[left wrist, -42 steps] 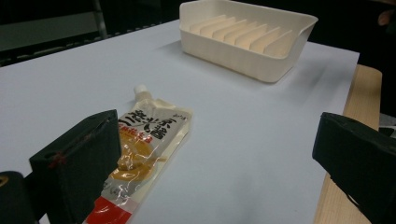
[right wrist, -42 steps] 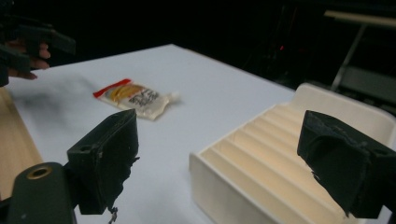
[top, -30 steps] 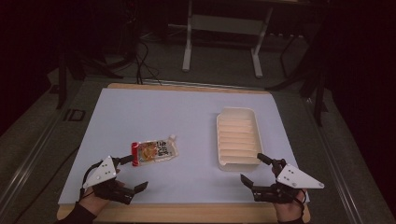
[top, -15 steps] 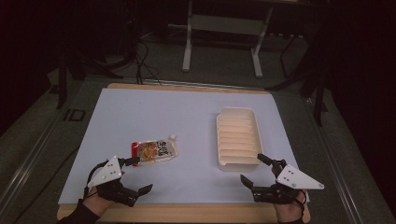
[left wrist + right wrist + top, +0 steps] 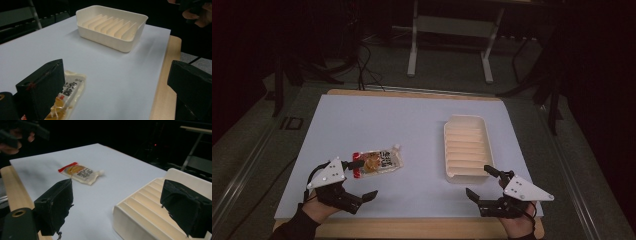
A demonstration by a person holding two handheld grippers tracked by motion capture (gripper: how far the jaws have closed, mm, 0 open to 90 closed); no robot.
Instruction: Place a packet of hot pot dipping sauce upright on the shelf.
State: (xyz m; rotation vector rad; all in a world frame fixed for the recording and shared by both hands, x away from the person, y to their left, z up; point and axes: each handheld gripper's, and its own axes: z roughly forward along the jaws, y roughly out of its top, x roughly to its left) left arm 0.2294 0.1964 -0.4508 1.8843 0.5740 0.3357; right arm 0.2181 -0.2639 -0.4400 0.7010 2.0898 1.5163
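A clear sauce pouch with a red end and a white spout lies flat on the white sheet, left of the middle. My left gripper stands open at its near side, one jaw close to the red end. In the left gripper view the pouch lies partly behind the left jaw, and my left gripper holds nothing. A cream ribbed tray sits empty at the right. My right gripper is open just in front of the tray's near edge. The right gripper view shows the tray between the jaws of my right gripper, and the pouch farther off.
The white sheet covers a wooden table whose edge shows along the front. A metal stand and cables lie on the dark floor behind. The other hand appears far off in the right gripper view.
My left gripper has crept forward and slightly right, bringing one jaw up beside the pouch's red end. The right gripper, pouch and tray have stayed put.
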